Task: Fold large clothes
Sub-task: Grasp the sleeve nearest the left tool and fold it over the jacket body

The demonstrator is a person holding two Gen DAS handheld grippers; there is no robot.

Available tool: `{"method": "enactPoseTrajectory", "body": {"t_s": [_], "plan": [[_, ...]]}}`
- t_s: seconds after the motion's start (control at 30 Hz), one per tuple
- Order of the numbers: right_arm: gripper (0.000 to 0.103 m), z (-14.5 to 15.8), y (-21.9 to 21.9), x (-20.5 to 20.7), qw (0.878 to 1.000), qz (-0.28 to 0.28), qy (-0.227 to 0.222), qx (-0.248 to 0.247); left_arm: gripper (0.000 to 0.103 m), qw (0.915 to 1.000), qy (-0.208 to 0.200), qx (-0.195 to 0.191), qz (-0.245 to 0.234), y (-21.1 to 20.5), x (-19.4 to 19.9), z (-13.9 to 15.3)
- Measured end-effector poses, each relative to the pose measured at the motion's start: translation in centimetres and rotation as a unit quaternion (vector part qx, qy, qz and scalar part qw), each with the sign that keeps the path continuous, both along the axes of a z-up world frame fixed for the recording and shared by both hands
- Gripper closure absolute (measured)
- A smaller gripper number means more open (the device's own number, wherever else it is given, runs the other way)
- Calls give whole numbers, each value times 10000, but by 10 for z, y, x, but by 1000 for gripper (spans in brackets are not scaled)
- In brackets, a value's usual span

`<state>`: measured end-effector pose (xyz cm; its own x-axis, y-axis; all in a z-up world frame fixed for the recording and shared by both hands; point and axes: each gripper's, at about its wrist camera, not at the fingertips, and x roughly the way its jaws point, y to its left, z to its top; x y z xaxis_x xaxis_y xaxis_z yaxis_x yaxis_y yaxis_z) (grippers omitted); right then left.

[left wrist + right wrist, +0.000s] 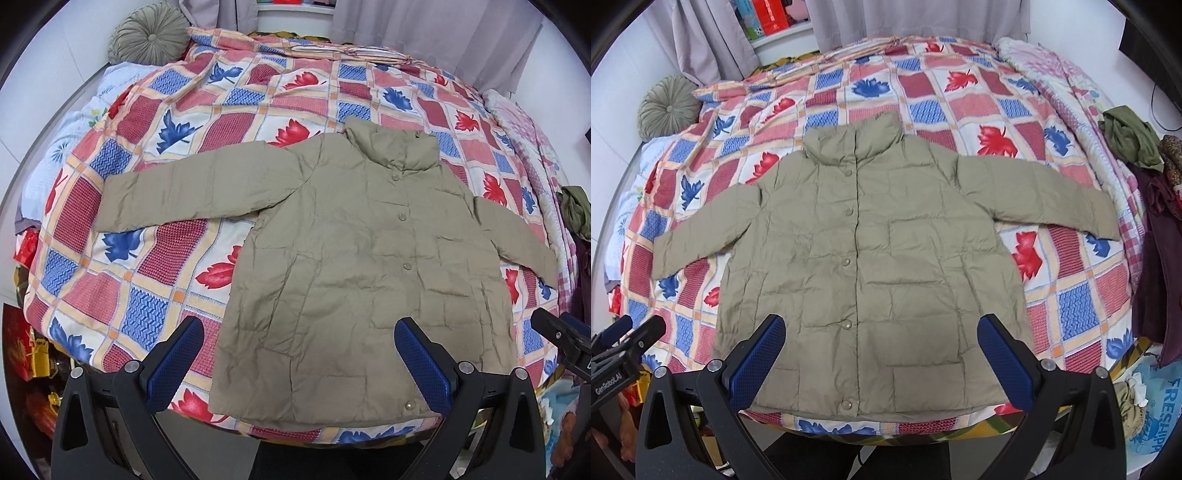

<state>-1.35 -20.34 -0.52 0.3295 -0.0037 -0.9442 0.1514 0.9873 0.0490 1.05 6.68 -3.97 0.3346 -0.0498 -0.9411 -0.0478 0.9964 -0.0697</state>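
I have both the left gripper (pixel 299 360) and right gripper (pixel 881 356) spread wide and empty above the near hem of the khaki jacket (pixel 864 266), which lies flat, buttoned, sleeves out on the bed (pixel 1071 266), so no fold is made yet.

One jacket (pixel 871 236), five snap buttons, one round cushion (pixel 666 107), two hand-held grippers.

Even, soft indoor light fills both fisheye views, bright and without glare. A faint shadow darkens the jacket (pixel 354 258) hem between the fingers (pixel 421 360). Beyond the fingers the bed (pixel 1071 288) bows into a dome; black vignetting rings each corner. Focus holds throughout, softening slightly at the rims.
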Motion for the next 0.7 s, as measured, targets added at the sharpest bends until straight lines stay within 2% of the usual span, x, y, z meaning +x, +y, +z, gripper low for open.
{"method": "enactPoseTrajectory", "body": {"t_s": [0.13,0.33,0.4,0.53,0.7], "plan": [[0,-28,17,13,9997,120,232,12,0,9996,165,-176,140,23,16,-32],[0,-72,48,40,9984,368,434,53,0,9957,242,-758,473,64,49,-90],[0,-88,58,50,9977,450,497,48,0,9924,165,-1070,589,79,64,-108],[0,-119,76,68,9966,604,552,70,0,9783,-81,-1908,805,112,98,-146],[0,-157,93,87,9958,692,593,106,0,9533,-219,-2763,1198,147,142,-196]]}}
